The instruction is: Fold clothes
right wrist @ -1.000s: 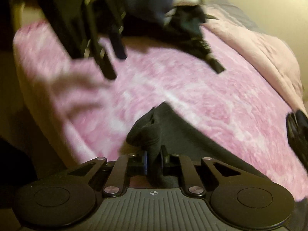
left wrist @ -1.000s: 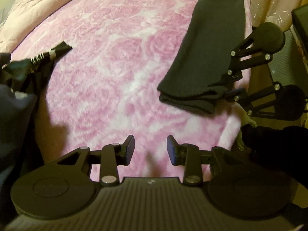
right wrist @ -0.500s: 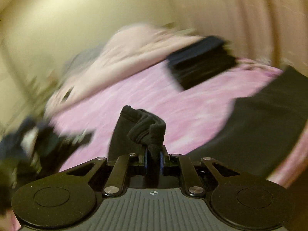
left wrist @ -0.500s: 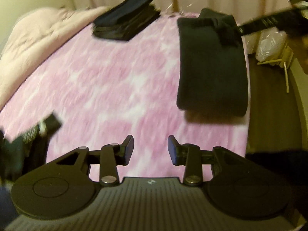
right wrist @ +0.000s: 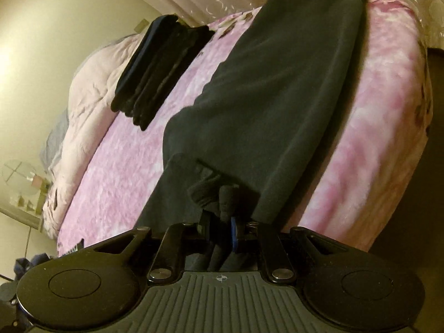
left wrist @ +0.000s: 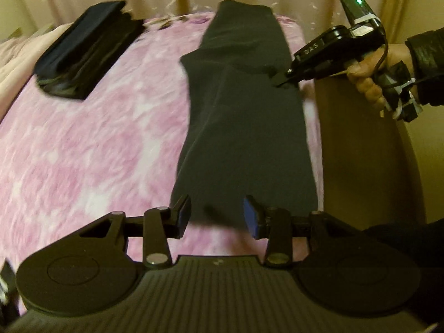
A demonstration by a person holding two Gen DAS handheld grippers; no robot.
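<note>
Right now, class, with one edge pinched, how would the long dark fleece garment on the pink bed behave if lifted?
The long dark fleece garment would probably droop: it already bunches and folds where the right gripper is shut on it. It looks light, lying flat on the pink blanket. Its matte nap likely grips, so the open left gripper should not slip.

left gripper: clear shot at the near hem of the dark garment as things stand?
Probably yes. The left gripper is open, its jaws straddling the near hem of the dark garment with nothing between. The right gripper is clamped further up its right edge, out of the way.
</note>
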